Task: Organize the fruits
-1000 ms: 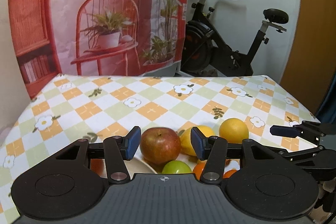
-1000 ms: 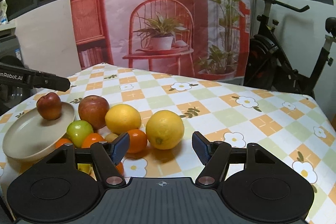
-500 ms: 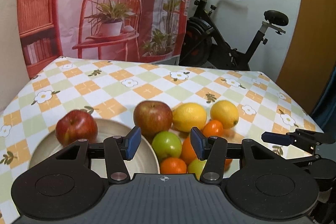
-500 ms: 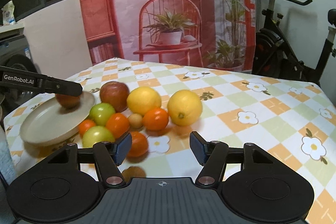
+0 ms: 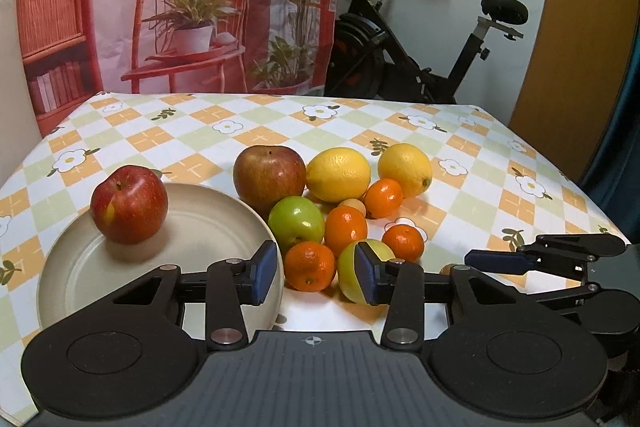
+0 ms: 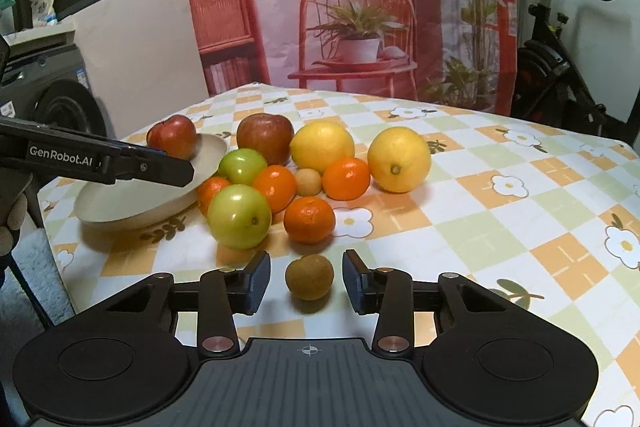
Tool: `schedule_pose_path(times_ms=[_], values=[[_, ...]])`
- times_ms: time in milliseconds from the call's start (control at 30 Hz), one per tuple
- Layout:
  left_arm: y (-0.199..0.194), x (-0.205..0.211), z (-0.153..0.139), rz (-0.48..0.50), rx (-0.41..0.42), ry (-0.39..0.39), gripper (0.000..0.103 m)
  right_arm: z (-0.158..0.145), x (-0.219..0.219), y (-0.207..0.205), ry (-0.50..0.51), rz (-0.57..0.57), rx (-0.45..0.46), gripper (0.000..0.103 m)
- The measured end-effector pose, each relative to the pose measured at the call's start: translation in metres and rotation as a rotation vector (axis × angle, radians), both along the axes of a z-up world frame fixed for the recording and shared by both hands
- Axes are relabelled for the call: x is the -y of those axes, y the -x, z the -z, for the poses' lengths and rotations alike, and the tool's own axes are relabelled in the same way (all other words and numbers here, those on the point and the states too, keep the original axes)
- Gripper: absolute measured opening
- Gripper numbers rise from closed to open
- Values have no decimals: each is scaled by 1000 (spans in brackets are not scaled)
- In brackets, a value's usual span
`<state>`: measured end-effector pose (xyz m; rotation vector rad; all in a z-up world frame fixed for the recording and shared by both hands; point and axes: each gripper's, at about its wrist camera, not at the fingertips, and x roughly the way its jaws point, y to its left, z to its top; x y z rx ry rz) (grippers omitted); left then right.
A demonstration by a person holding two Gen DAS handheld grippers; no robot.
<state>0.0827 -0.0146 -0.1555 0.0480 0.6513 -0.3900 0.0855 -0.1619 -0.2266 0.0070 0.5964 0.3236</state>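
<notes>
Brown, fuzzy, egg-shaped kiwi point(image 6: 309, 277) sits alone at the near edge of the fruit pile, between the right gripper point(image 6: 306, 281) pads; jaws closing, not yet touching. Likely singled out for sorting. Left gripper point(image 5: 316, 273) closing too, empty, over a mandarin point(image 5: 309, 266). Glossy red apple point(image 5: 129, 205) already on the matte cream plate point(image 5: 200, 211), far left.
</notes>
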Motion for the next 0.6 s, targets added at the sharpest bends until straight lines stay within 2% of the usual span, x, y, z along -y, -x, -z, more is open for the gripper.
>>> schedule_pose_path(times_ms=[133, 200, 433, 500, 600], values=[[0, 1, 4, 9, -7, -1, 43, 3, 3, -1, -17, -4, -22, 28], [0, 2, 5, 14, -13, 0, 37, 4, 3, -2, -19, -4, -24, 25], [-4, 6, 7, 13, 7, -33, 31, -3, 8, -3, -22, 3, 3, 25], [-8, 6, 8, 14, 13, -48, 27, -6, 13, -5, -26, 17, 14, 25], [-13, 7, 10, 24, 8, -57, 27, -7, 22, -8, -34, 38, 26, 25]])
